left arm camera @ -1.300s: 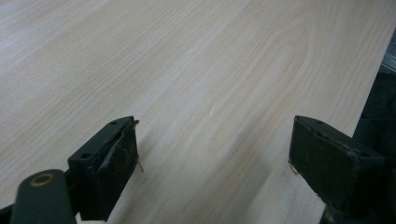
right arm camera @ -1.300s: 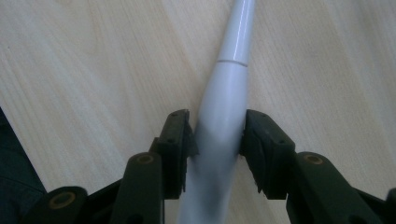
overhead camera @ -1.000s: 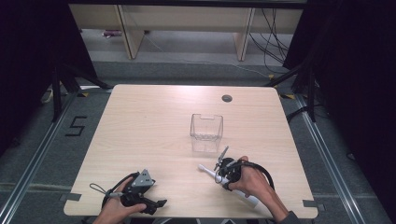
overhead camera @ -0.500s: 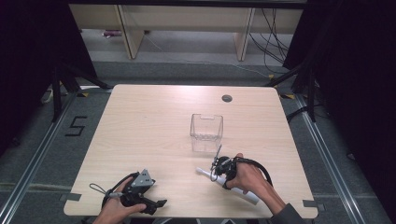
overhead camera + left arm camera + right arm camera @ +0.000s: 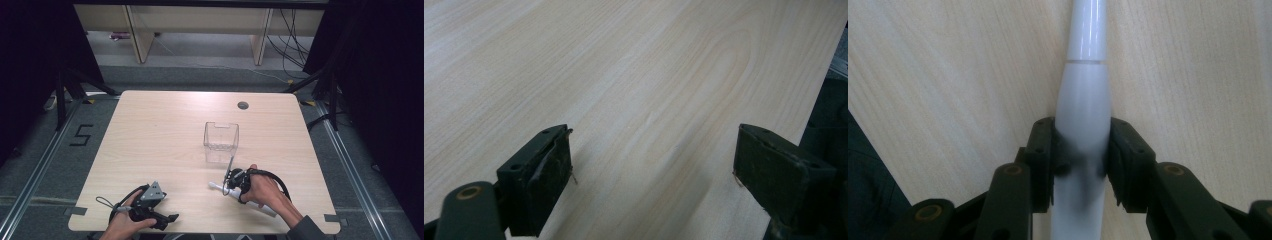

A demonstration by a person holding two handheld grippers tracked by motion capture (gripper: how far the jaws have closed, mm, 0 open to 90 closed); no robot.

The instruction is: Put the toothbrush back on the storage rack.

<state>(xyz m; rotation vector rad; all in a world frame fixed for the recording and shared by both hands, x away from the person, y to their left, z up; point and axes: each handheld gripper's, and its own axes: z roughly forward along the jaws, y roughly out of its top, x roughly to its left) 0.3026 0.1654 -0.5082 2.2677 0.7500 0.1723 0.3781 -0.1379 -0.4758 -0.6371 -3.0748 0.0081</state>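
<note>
1. One light wooden table (image 5: 165,135) carries everything; a clear square plastic container (image 5: 220,136) stands upright near its middle, and a small dark round grommet (image 5: 243,105) sits toward the far edge.

2. Two hands come in from the near edge. The right hand (image 5: 262,191) lies low over the near right part of the table, wrapped around the right gripper (image 5: 231,185), which points left across the table. The left hand (image 5: 127,220) rests at the near left corner with the left gripper (image 5: 170,218), well apart from the right one.

3. The white handle (image 5: 1083,115) lies flat on the table just in front of the container, running from a narrow tip (image 5: 214,185) at the left under the right hand to its other end (image 5: 267,211) near the table's edge.

4. In the right gripper view the handle is smooth, glossy and white, swelling where the jaws meet it and narrowing past a thin seam toward the top.

5. The right gripper's jaws are clamped on that swollen part, one pad pressing each side.

6. The left gripper's jaws stand wide apart over bare wood (image 5: 649,100), with nothing between them.

7. A thin grey rod (image 5: 230,162) slants up from the right gripper toward the container.
</note>
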